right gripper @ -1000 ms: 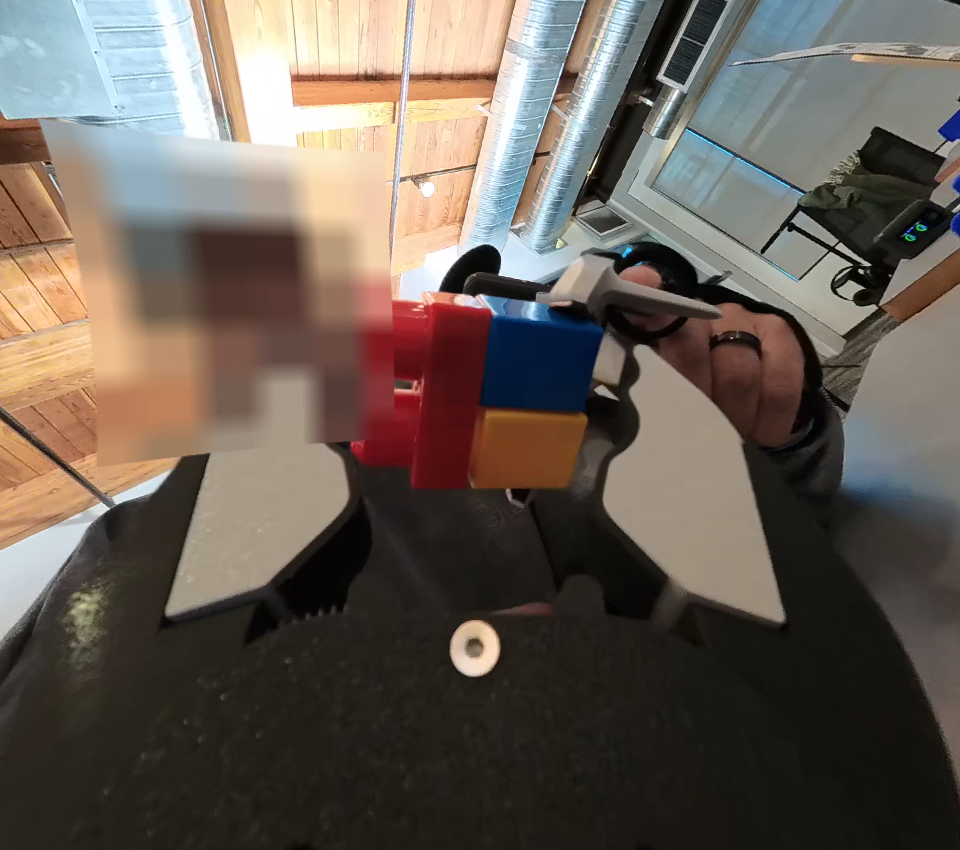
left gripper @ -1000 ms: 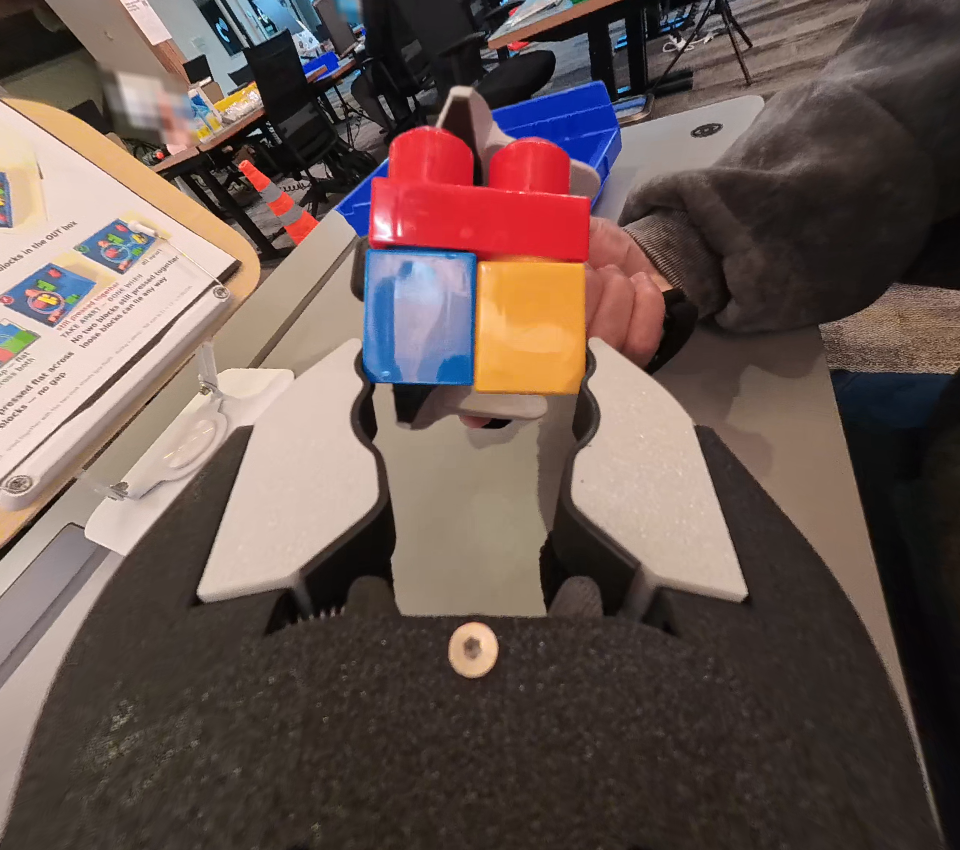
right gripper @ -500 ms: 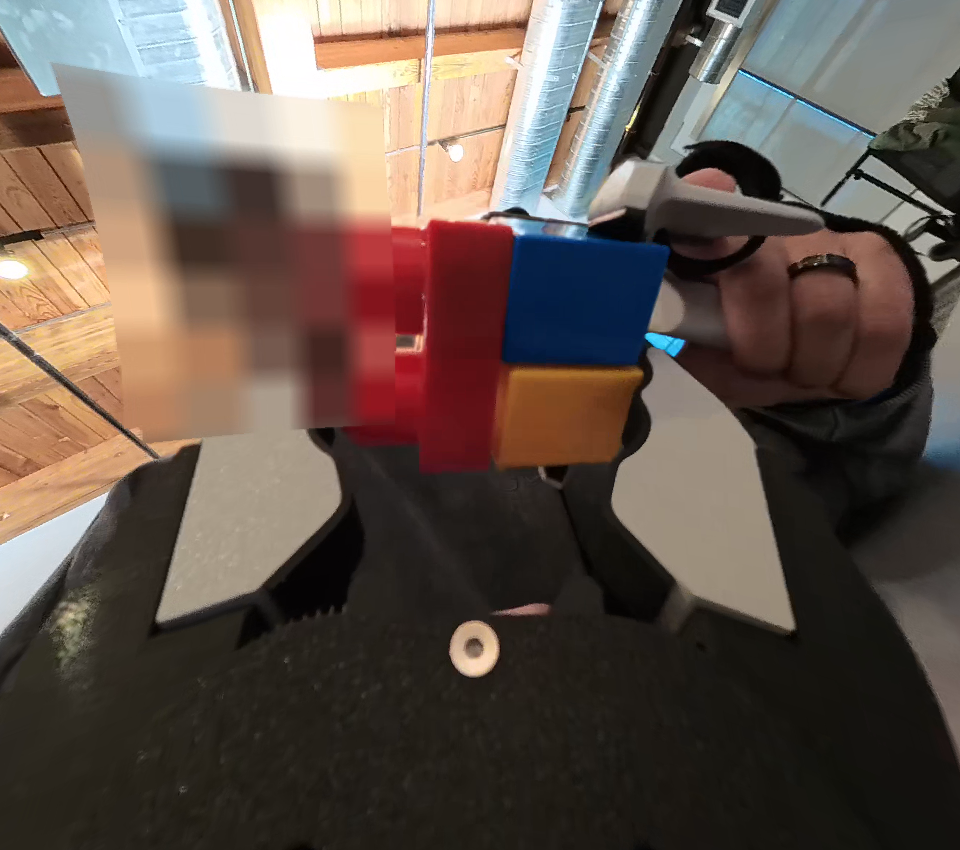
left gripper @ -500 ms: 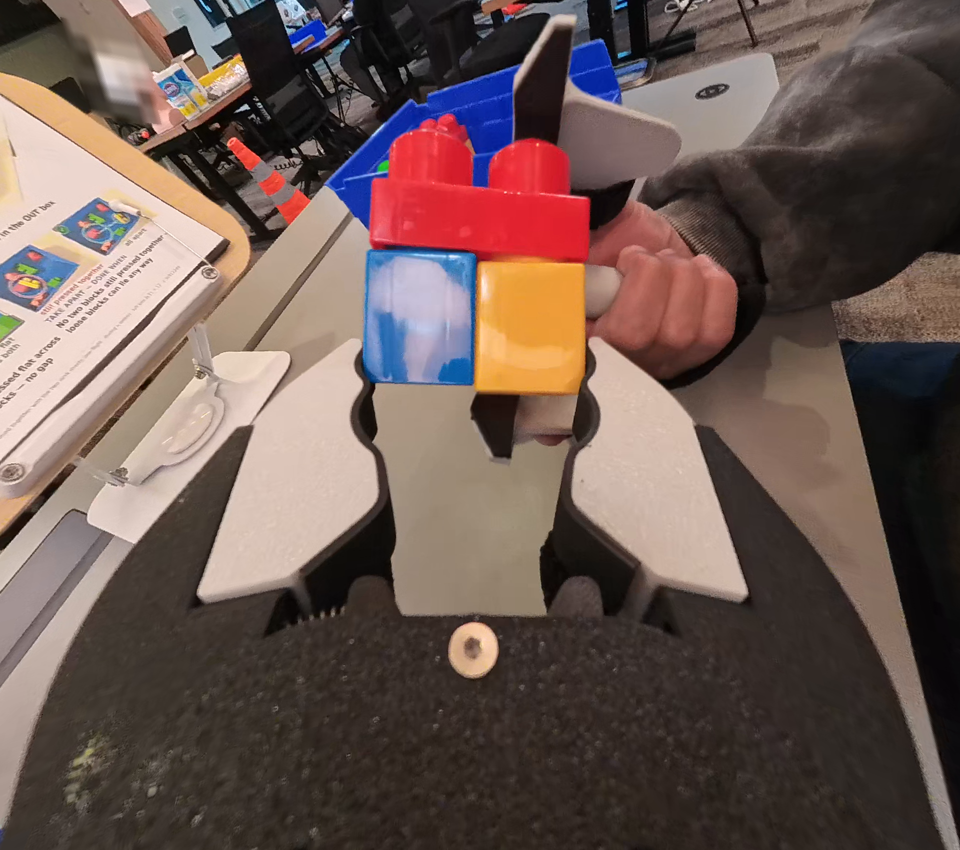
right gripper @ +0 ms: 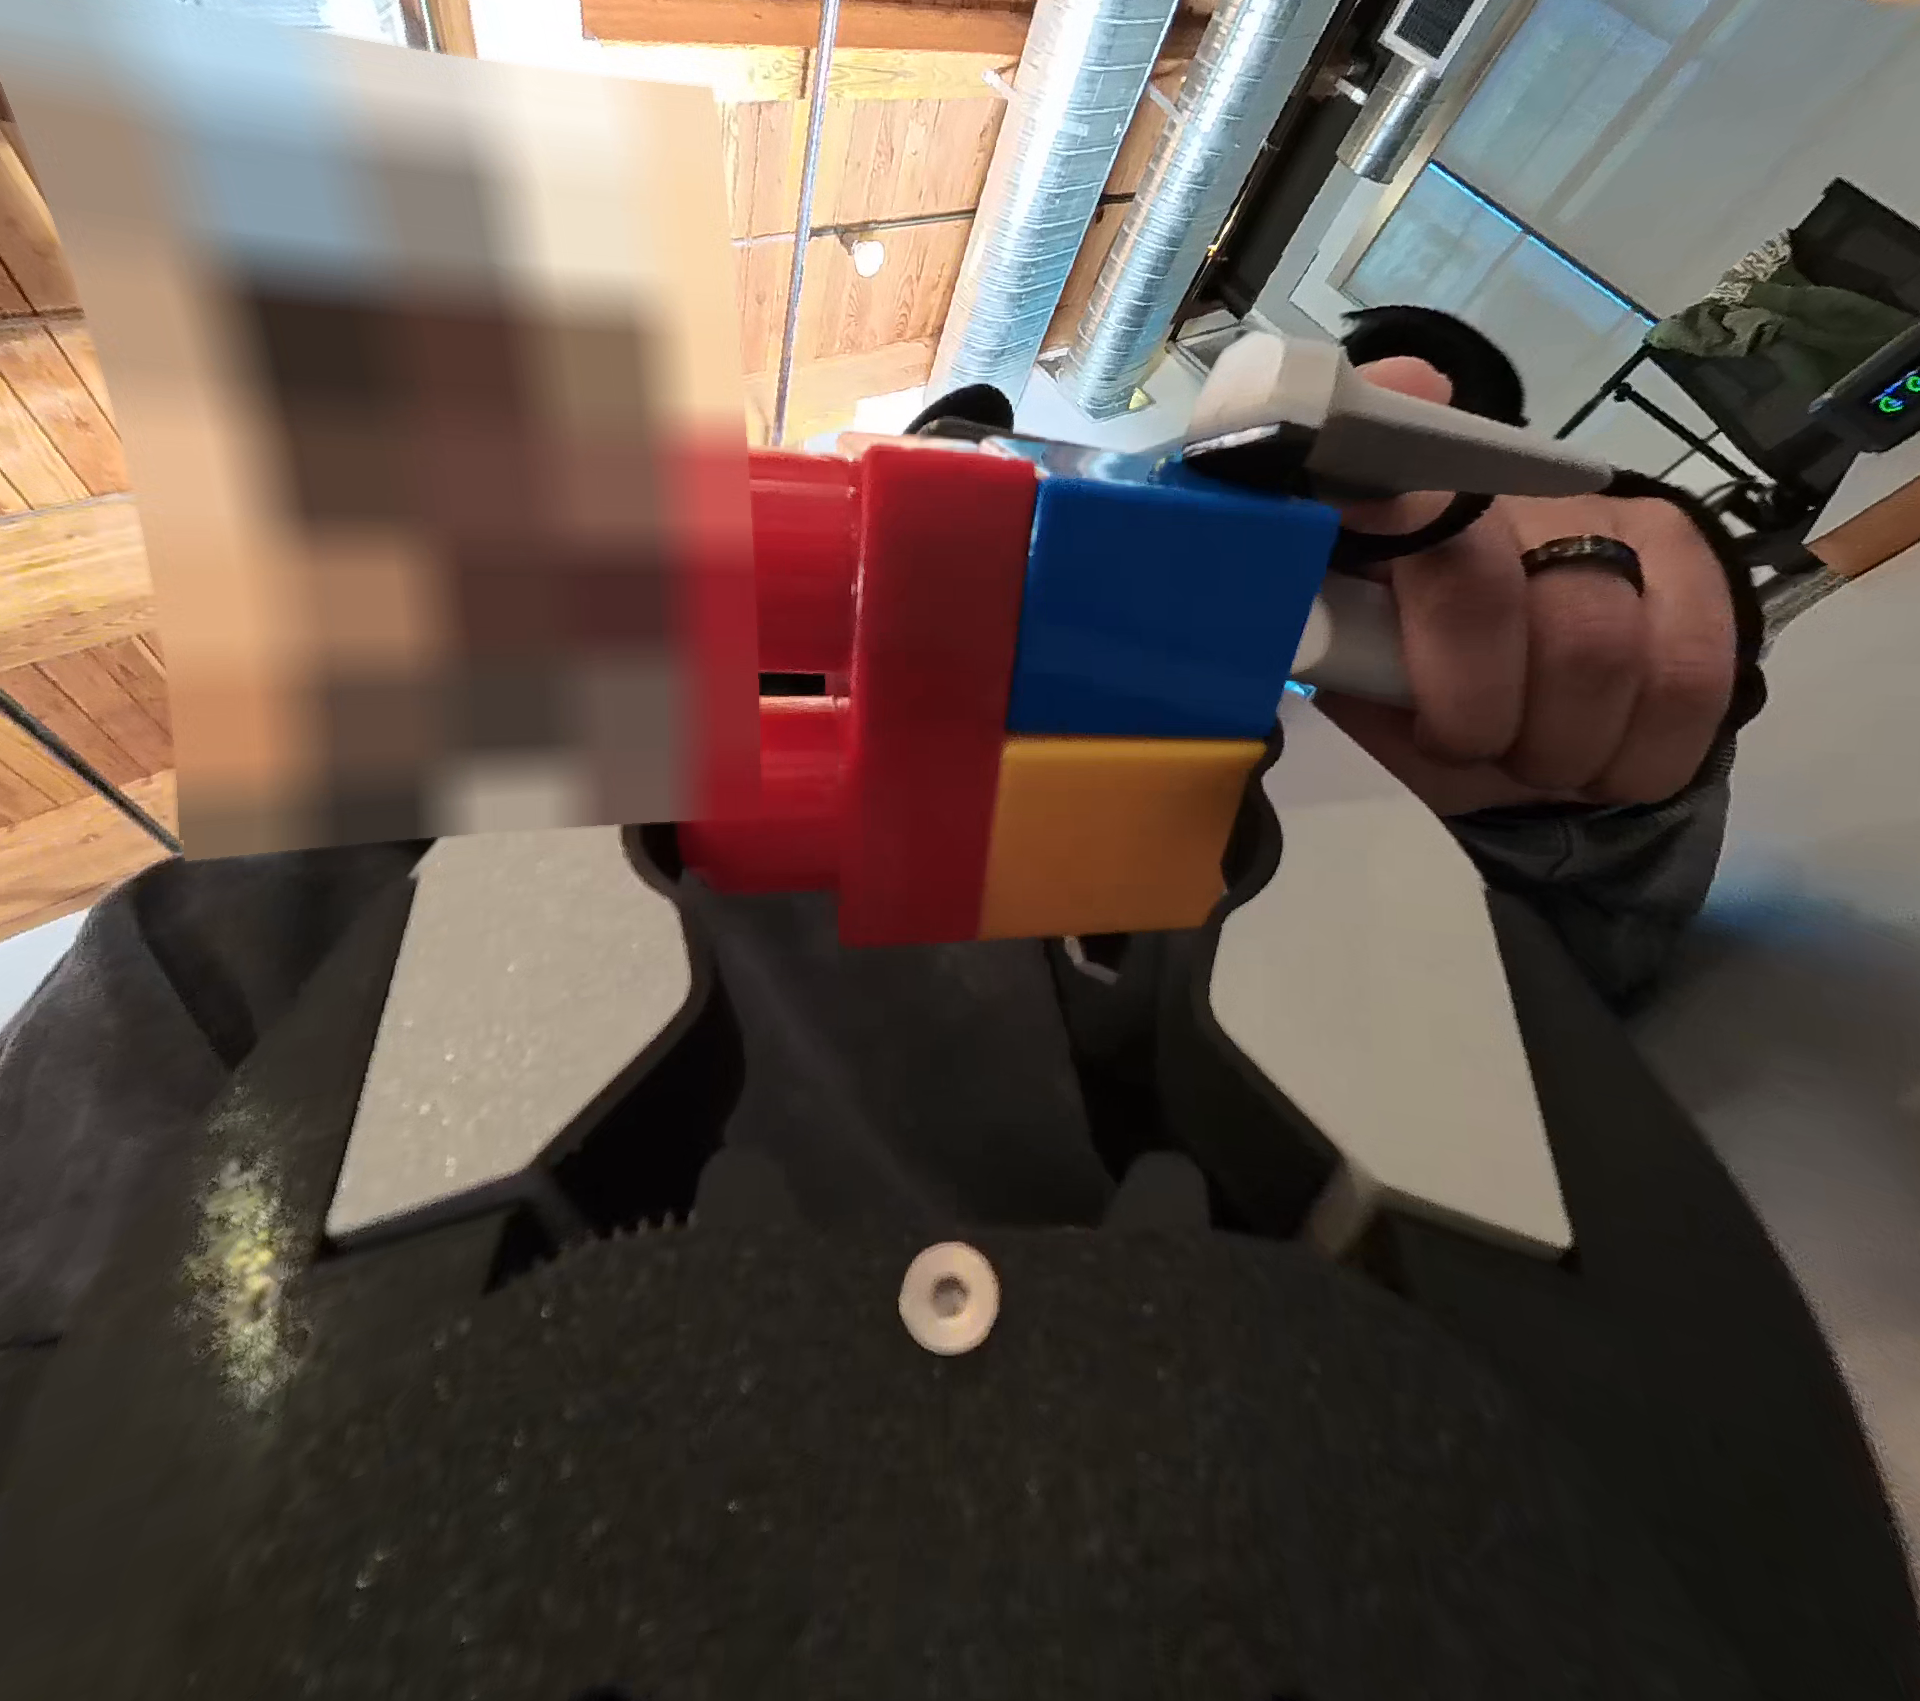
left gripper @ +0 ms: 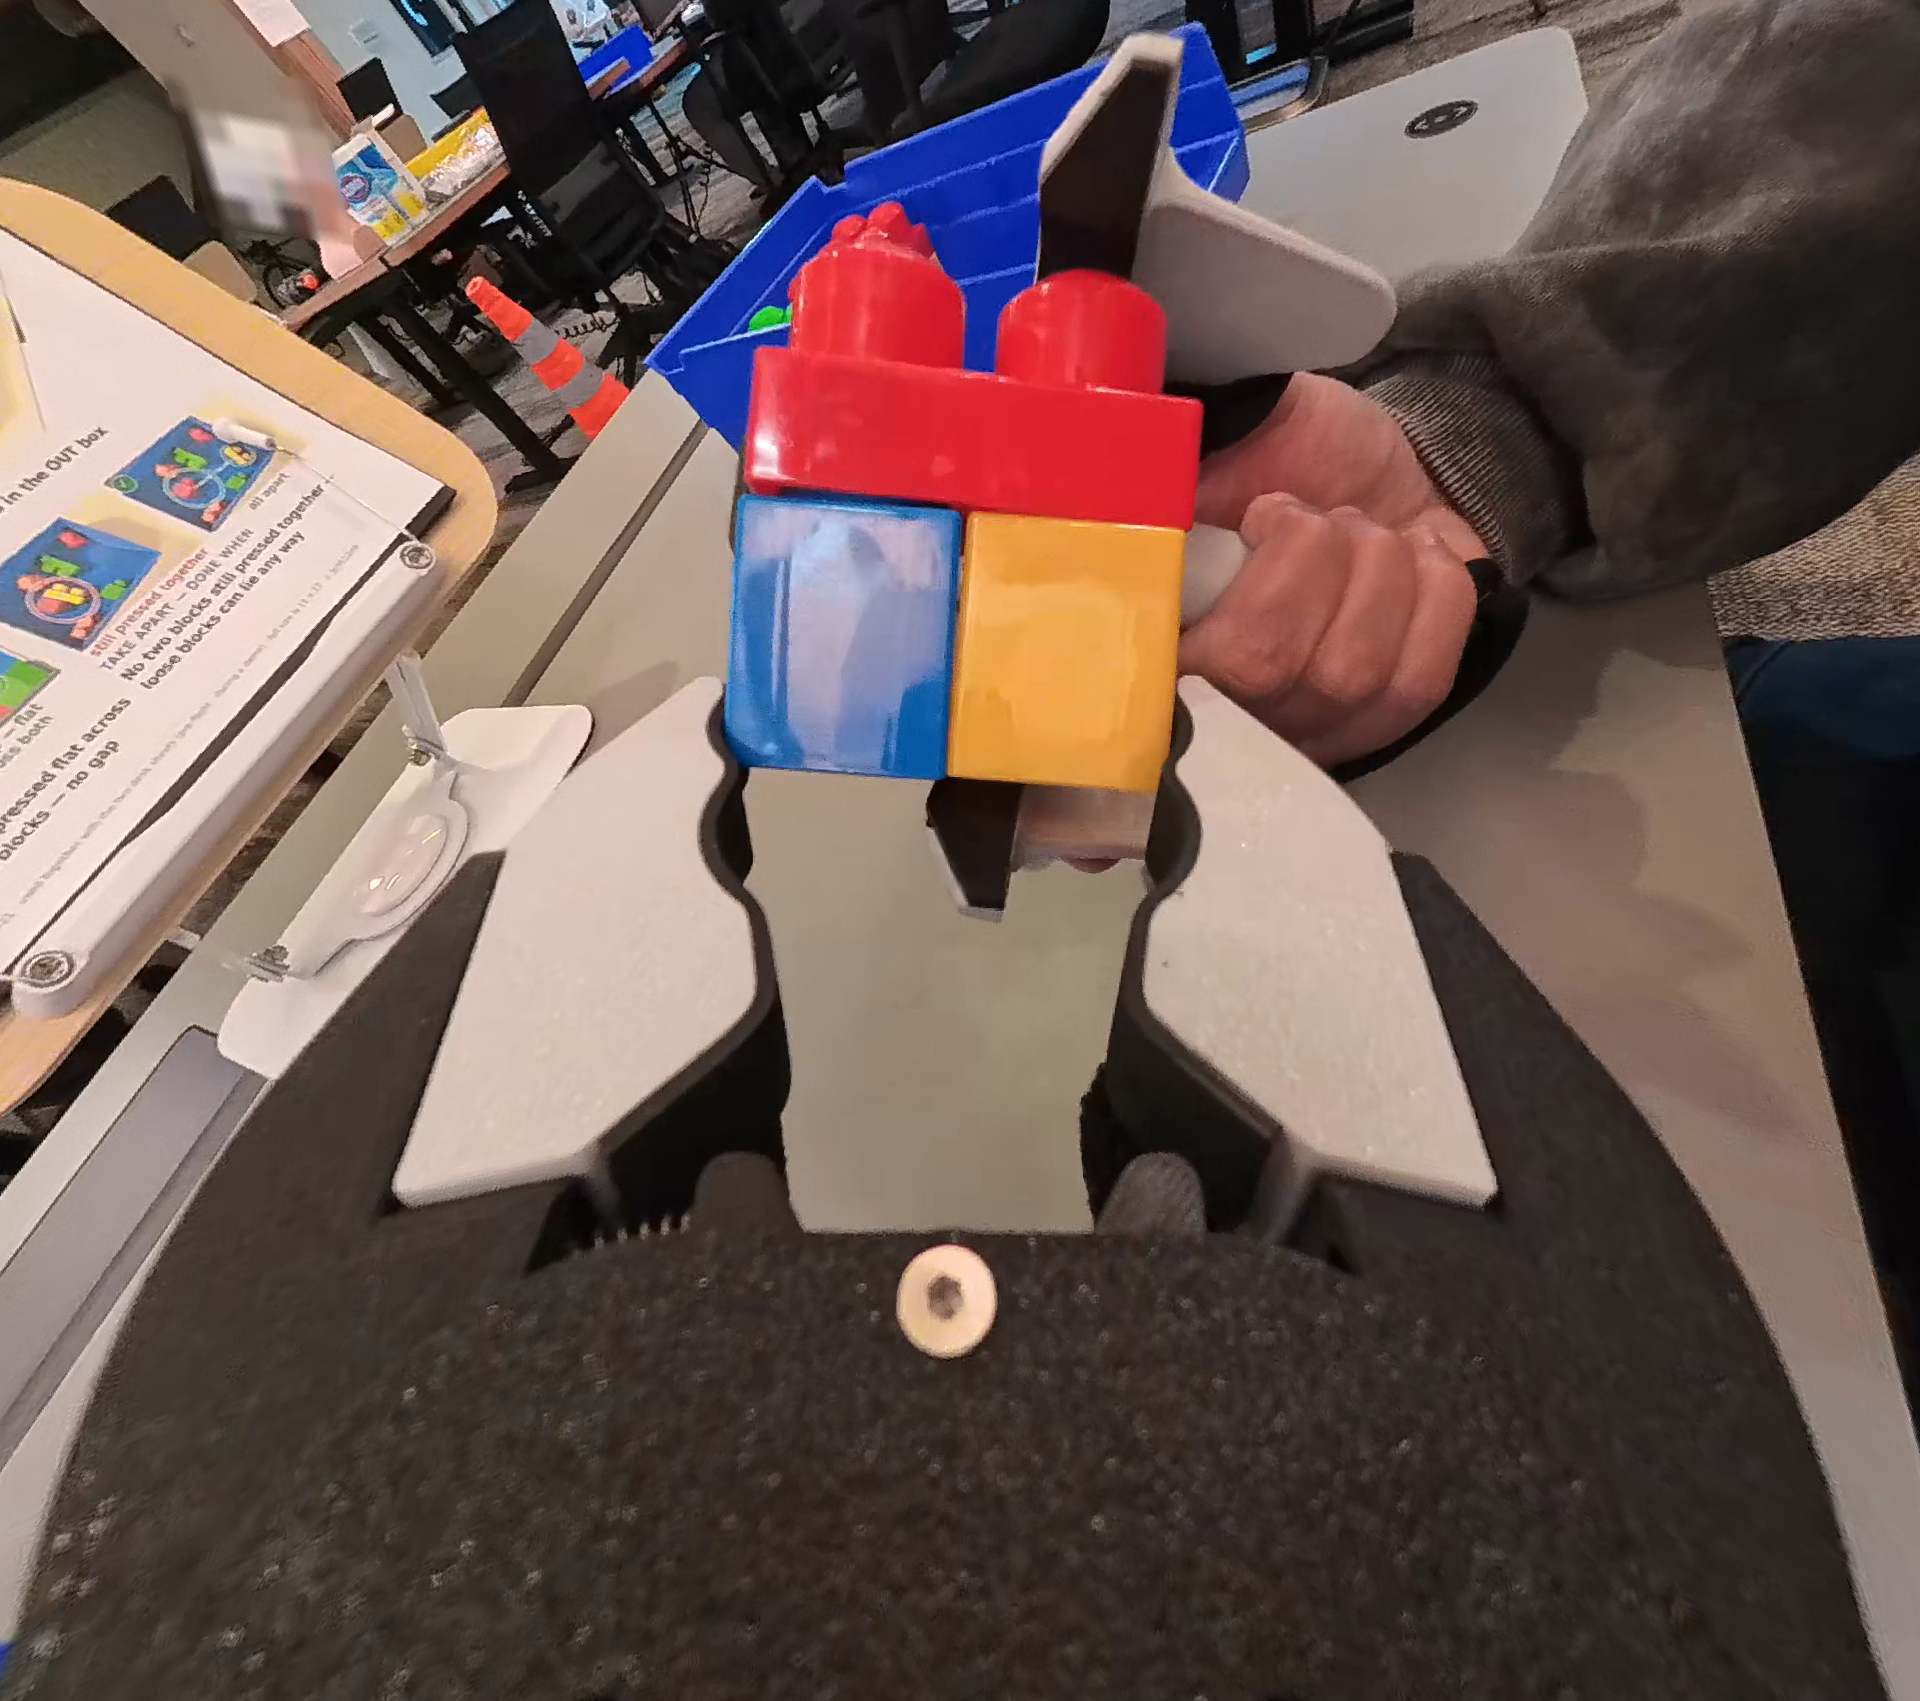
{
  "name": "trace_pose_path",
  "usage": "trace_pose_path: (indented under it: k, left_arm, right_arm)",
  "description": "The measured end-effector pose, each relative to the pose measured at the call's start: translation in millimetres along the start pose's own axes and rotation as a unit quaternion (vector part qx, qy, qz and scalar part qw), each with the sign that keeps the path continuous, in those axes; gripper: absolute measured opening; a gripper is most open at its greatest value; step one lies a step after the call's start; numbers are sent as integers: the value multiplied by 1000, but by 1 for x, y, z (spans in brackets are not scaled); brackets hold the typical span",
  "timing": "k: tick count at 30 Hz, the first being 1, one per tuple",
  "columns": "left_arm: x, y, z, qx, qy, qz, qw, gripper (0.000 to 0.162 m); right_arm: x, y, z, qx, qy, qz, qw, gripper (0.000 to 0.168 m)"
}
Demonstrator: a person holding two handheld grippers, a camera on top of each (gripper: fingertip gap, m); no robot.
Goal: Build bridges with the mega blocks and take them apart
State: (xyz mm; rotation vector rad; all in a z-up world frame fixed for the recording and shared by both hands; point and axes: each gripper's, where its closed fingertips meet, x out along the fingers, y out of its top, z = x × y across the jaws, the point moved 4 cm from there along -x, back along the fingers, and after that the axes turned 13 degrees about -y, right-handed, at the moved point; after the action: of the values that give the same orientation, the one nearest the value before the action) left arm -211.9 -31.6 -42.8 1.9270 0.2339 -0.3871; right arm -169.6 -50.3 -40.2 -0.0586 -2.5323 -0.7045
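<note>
Item: bridge of three mega blocks. A red block (left gripper: 971,446), two studs up, spans a blue block (left gripper: 840,633) and a yellow block (left gripper: 1062,649) set side by side and touching, with no gap visible. The assembly is held in the air, off the grey table (left gripper: 1558,872), straight ahead of the left gripper (left gripper: 951,742) at its fingertips.

Left gripper: partly closed, one finger against the outer face of the blue block and the other against the yellow, clamping the pair across their width. Likely reason: this steadies the base while the other tool works.

Right gripper (right gripper: 951,841): partly closed, approaching at right angles. In its own view the bridge lies sideways, one finger by the red studs and the other by the yellow block's free end. Contact seems likely, but firm grip cannot be confirmed. Judged purpose: pulling red from yellow, or pressing them home.

Surroundings: beyond the bridge, a blue bin (left gripper: 966,197) holding loose blocks; to the left gripper's left, an instruction board (left gripper: 208,571) on a stand.
</note>
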Motion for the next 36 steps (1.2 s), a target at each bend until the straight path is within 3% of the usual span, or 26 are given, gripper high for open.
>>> trace_pose_path:
  k: [10, 17, 22, 30, 36]
  left_arm:
    - [-4, -4, -6, -2, 13, -10, 1000, 75]
    - [-2, 9, 4, -15, -21, 32, 999, 75]
    - [12, 4, 13, 5, -20, 8, 1000, 75]
    - [19, -1, 14, 23, -10, -22, 999, 74]
    - [19, -1, 13, 23, -3, -25, 999, 75]
  right_arm:
    - [-3, 9, 3, 16, -48, 1, 999, 110]
    - [-8, 22, -4, 56, 38, -7, 998, 115]
    - [6, 12, -12, 61, 104, -57, 991, 117]
    - [0, 8, -9, 24, 95, -64, 993, 116]
    - [-1, 11, -8, 47, 100, -56, 992, 116]
